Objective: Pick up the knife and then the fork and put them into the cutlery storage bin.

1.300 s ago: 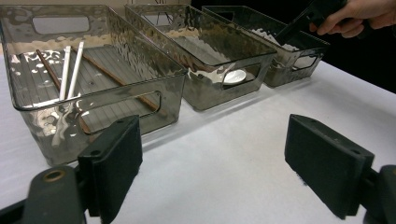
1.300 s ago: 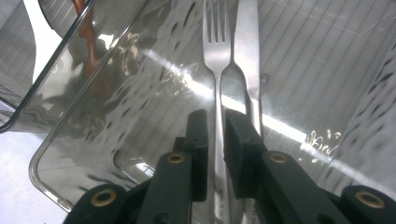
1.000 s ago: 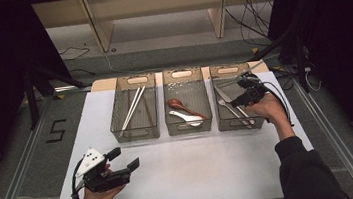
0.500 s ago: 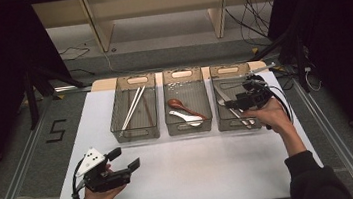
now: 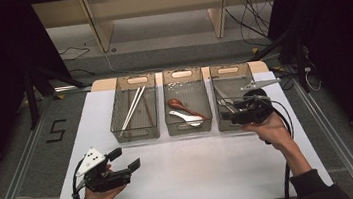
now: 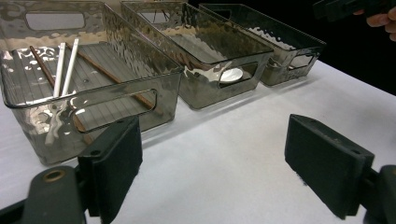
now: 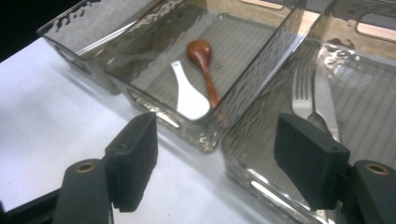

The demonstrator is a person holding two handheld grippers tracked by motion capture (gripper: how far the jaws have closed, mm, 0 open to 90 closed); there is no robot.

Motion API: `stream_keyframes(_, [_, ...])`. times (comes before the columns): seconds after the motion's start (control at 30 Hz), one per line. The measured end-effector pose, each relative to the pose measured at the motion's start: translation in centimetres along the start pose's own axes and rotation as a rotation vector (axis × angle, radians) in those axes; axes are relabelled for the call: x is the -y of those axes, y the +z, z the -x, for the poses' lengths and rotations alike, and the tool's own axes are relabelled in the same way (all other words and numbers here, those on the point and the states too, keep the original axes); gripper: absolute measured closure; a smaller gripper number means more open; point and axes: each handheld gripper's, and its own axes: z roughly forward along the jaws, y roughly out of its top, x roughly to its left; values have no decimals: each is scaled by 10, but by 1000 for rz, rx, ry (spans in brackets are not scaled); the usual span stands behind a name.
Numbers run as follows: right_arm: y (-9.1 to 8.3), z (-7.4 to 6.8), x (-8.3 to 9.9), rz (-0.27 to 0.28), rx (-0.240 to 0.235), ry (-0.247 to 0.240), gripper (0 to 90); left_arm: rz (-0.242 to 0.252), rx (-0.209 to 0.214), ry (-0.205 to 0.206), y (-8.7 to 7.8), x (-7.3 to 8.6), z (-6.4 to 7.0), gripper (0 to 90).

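Two grippers stand with jaws wide and empty: the right gripper (image 5: pixel 228 115) hovers over the near end of the right-hand smoky clear plastic bin (image 5: pixel 230 69), above the silver metal fork (image 7: pixel 302 93), so the reach appears in hand and the next move likely calls for lowering and closing on it, while the left gripper (image 5: pixel 125 159) rests idle on the white table (image 5: pixel 198 172).

Fork (image 7: pixel 303 95) and knife (image 7: pixel 326 100), both metal, are lying flat side by side in the smoky clear bin (image 7: pixel 373 140), just ahead of the right gripper (image 7: pixel 219 149), handles pointing toward it.

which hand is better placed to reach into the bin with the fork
Right. The right gripper, jaws open, hovers at the right bin holding the fork. The left gripper sits low over the white table, far from it.
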Motion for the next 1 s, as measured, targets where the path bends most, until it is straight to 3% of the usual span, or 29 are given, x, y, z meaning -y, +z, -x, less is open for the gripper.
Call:
stream_keyframes(0.77, [-11, -30, 41, 75, -43, -43, 276, -11, 16, 8, 1, 0, 1, 187])
stream_keyframes(1.0, [-13, -32, 54, 119, -65, -22, 259, -15, 22, 12, 1, 0, 1, 188])
